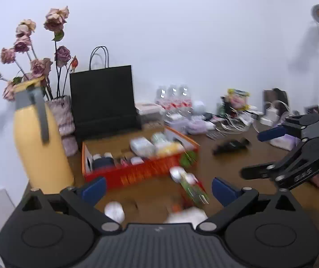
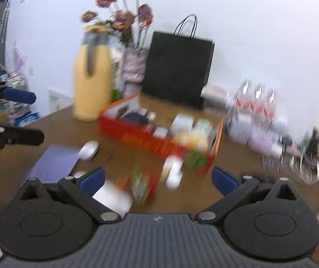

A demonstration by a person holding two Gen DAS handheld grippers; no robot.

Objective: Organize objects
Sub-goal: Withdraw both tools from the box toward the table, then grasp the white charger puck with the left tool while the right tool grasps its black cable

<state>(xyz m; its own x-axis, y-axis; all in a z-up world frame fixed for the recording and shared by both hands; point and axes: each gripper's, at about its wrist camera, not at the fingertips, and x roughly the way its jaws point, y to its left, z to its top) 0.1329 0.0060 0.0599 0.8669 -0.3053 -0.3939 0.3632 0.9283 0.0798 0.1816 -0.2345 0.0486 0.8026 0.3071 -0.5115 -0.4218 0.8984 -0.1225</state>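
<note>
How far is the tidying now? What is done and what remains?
Done: the orange box already holds several small items. In hand: nothing; the left gripper and right gripper are both open and empty. Left: a white mouse, a purple notebook and blurred packets lie loose on the table.

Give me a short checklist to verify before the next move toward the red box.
1. Left gripper fingers open, nothing between them: ok.
2. Right gripper fingers open, nothing between them: ok.
3. Red box has its top open: ok.
4. Loose items, such as the white mouse, identifiable: cannot tell, the pictures are blurred.
5. Yellow flask upright beside the box: ok.
</note>
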